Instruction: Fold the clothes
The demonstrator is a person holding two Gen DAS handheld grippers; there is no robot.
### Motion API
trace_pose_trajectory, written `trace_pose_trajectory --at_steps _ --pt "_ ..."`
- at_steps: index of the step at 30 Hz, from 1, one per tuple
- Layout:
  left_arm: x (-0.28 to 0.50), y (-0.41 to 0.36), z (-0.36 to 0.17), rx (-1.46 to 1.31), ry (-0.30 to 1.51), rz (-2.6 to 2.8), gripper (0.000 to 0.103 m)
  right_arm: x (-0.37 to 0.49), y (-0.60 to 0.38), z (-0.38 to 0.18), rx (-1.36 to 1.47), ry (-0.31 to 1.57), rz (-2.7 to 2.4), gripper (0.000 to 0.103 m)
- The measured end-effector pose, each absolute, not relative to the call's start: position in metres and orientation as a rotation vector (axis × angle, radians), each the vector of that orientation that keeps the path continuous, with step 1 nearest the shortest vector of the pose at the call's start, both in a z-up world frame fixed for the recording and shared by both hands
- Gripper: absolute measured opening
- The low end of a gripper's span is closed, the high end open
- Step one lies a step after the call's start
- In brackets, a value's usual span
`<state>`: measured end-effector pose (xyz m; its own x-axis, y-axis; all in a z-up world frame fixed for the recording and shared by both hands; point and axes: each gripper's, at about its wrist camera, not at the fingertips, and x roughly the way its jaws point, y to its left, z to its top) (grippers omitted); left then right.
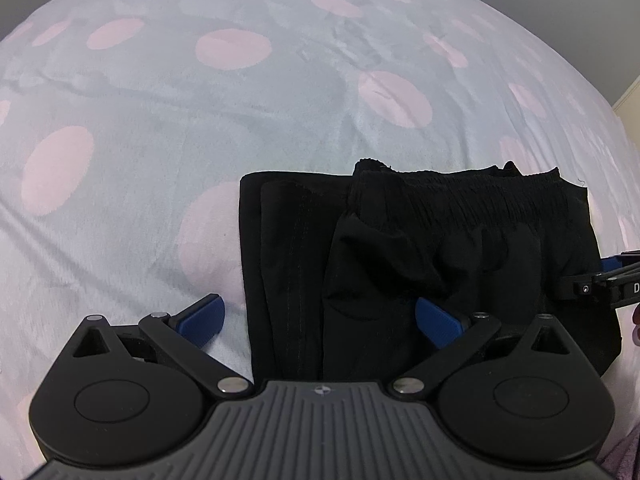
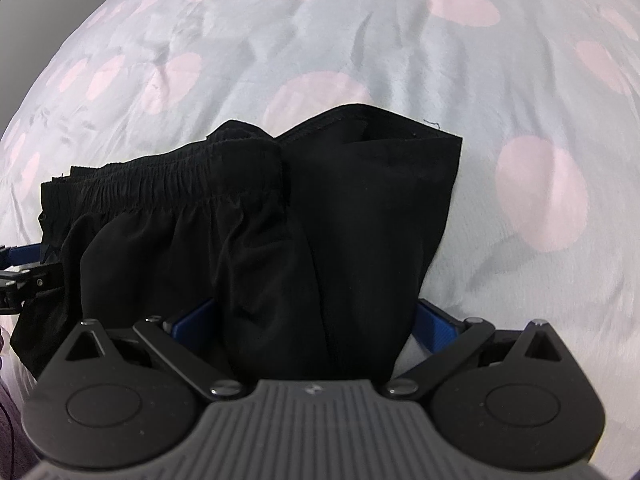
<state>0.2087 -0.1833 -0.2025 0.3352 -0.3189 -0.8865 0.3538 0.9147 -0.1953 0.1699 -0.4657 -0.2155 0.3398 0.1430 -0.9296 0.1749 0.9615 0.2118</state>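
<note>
Both grippers, left (image 1: pixel 320 322) and right (image 2: pixel 314 326), stand wide open and hold nothing; we judge the shorts (image 1: pixel 420 260) on the blanket (image 1: pixel 160 120) light, soft and slippery, best pinched at the folded edge.

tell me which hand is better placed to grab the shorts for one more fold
Right, probably. The right gripper has its open fingers astride the near edge of the black shorts. The left gripper straddles only a side edge, one finger out over the dotted blanket.
</note>
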Motion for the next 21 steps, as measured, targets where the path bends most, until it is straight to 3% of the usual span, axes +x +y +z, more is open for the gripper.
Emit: trace_pose_trajectory --at_steps 18,21 --pt "0.208 -0.191 -0.201 0.048 1.123 -0.411 0.103 0.161 -0.466 -0.213 0.25 1.199 -0.001 0.103" --pt "0.209 -0.184 -0.192 0.02 1.105 -0.439 0.095 0.161 -0.467 -0.207 0.247 1.178 0.002 0.102"
